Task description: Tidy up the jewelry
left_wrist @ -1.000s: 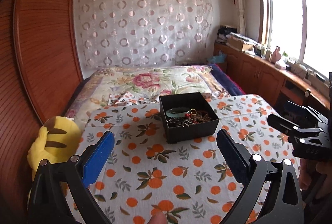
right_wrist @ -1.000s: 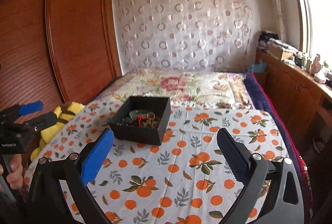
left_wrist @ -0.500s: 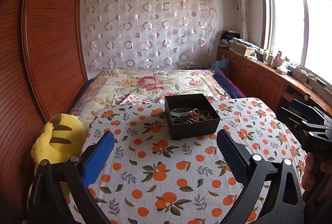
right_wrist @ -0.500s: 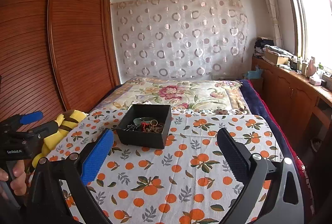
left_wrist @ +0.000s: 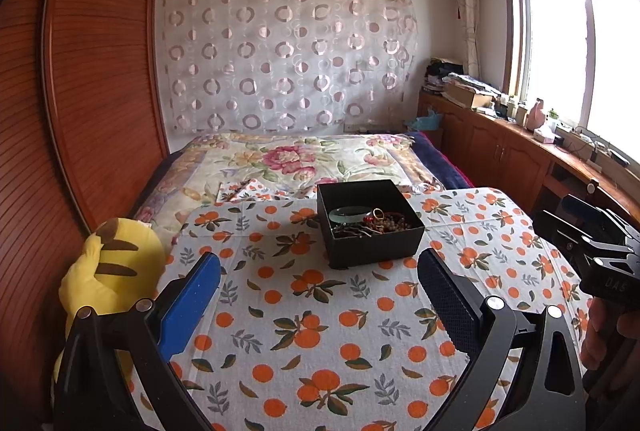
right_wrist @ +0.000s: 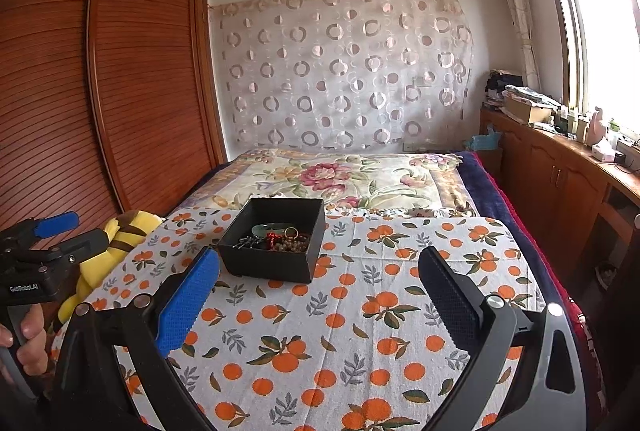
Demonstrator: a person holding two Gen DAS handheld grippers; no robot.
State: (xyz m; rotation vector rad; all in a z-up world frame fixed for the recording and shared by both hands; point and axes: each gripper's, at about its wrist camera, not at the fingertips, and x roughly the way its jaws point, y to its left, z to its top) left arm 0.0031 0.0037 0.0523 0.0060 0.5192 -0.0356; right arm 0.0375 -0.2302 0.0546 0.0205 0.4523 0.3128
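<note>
A black open box (left_wrist: pixel 370 227) (right_wrist: pixel 276 241) sits on the orange-print tablecloth (left_wrist: pixel 320 311) (right_wrist: pixel 360 311). Inside it lie a pale green bangle (left_wrist: pixel 350 214), a gold ring (left_wrist: pixel 378 212), red and brown beads and dark metal pieces, all tangled. My left gripper (left_wrist: pixel 318 287) is open, held well short of the box with nothing between its fingers. My right gripper (right_wrist: pixel 318 285) is also open and empty, back from the box and to its right. Each gripper shows at the edge of the other's view, with a hand on its handle.
A yellow striped plush toy (left_wrist: pixel 108 271) (right_wrist: pixel 116 235) lies at the table's left edge by the wooden wardrobe (left_wrist: pixel 80 91). Behind the table is a bed with a floral quilt (left_wrist: pixel 296 159). A wooden cabinet (left_wrist: pixel 520 159) with clutter runs along the right under the window.
Both grippers have pulled back and tilted up, so the box looks smaller and farther and more of the room shows. Both stay open and empty.
</note>
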